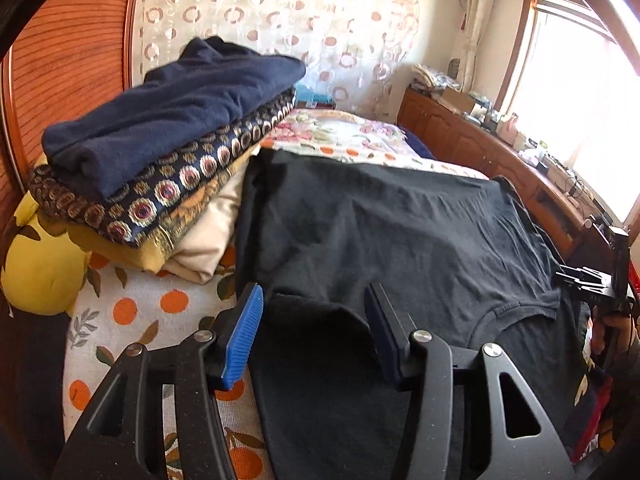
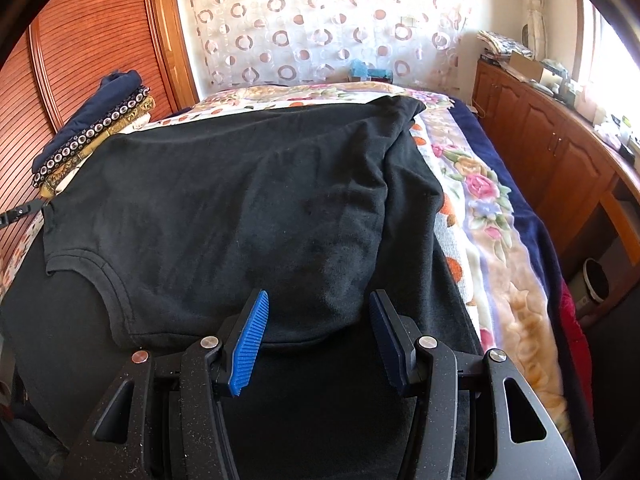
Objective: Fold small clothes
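Observation:
A black T-shirt lies spread on the bed, its neckline towards me; it also shows in the right wrist view. My left gripper is open and empty, just above the shirt's near left shoulder and sleeve. My right gripper is open and empty above the near right shoulder, where the right side of the shirt is folded over into a ridge. The neckline lies left of the right gripper. The other gripper's black body shows at the right edge of the left wrist view.
A stack of folded clothes with a navy one on top sits at the bed's far left by the wooden headboard. A yellow pillow lies below it. A floral blanket covers the bed's right side. A cluttered wooden cabinet stands at right.

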{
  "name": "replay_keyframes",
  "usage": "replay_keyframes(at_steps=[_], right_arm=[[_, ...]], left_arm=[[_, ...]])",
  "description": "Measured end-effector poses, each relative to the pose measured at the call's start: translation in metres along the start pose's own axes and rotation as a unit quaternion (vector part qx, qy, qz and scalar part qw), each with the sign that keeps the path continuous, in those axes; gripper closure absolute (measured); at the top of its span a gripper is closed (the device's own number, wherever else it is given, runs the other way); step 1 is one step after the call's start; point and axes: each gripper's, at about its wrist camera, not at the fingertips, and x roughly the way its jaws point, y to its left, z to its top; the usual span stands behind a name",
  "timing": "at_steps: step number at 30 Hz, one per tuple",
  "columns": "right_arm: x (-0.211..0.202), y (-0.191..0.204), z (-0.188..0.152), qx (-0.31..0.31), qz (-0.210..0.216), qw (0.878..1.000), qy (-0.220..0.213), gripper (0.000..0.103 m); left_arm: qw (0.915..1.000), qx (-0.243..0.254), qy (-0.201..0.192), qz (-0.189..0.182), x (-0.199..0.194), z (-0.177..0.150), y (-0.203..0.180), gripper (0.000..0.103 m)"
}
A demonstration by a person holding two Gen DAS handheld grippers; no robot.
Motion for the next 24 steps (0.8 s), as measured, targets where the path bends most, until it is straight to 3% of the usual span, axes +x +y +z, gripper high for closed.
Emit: replay_keyframes(at_steps=[6,10,13,14,15,17,24], right_arm=[[0.001,0.002,-0.001,-0.004,-0.010,1.000,-0.003,0.049],[0.001,0.006,-0.001,-0.007,-0.015,1.000,-0.003,0.050],[0.000,0.004,-0.001,0.002,-0.021,1.000,-0.007,0.067],[-0.001,0.003,-0.001,0.003,-0.017,1.000,-0.008,0.071],[-0.001,0.004,0.000,0.001,-0.014,1.000,-0.007,0.082],[0.000,0.008,0.003,-0.018,-0.011,1.000,-0.001,0.089],[-0.036,0.012,0.027,-0.042,-0.005,0.998,-0.050,0.095]], left_arm=[[0.9998,-0.009,0.017,0.000,0.016,0.005,0.004,0.049],[0.9984,-0.011,0.053,0.014,0.040,0.003,0.007,0.049],[0.9981,-0.011,0.056,0.022,0.042,0.003,0.010,0.062],[0.9981,-0.010,0.057,0.020,0.041,0.004,0.010,0.070],[0.9981,-0.009,0.058,0.018,0.040,0.004,0.010,0.075],[0.9982,0.003,0.057,0.016,0.037,0.004,0.008,0.089],[0.9994,0.028,0.022,-0.002,0.000,0.012,-0.010,0.092]])
